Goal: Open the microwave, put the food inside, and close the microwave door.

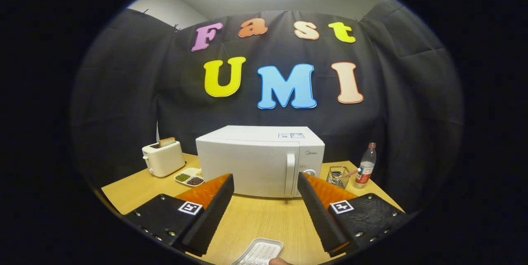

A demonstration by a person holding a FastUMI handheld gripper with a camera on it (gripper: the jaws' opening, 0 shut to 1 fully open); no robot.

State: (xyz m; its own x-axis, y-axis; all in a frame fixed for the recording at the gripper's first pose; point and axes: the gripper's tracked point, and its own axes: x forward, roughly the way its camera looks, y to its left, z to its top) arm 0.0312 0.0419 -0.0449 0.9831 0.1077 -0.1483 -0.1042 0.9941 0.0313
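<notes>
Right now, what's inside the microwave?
Cannot tell: the microwave door is closed and opaque, hiding the cavity. The open gripper hovers in front of it, fingers apart and holding nothing. A white tray lies on the table between the fingers.

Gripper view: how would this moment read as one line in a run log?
stage: start | microwave: door shut | tool: open, holding nothing, short of the microwave | white tray: on table, between the fingers

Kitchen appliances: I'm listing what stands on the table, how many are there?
2: the microwave beyond the open gripper, door shut, and the toaster left of it. Others may be hidden behind.
</notes>
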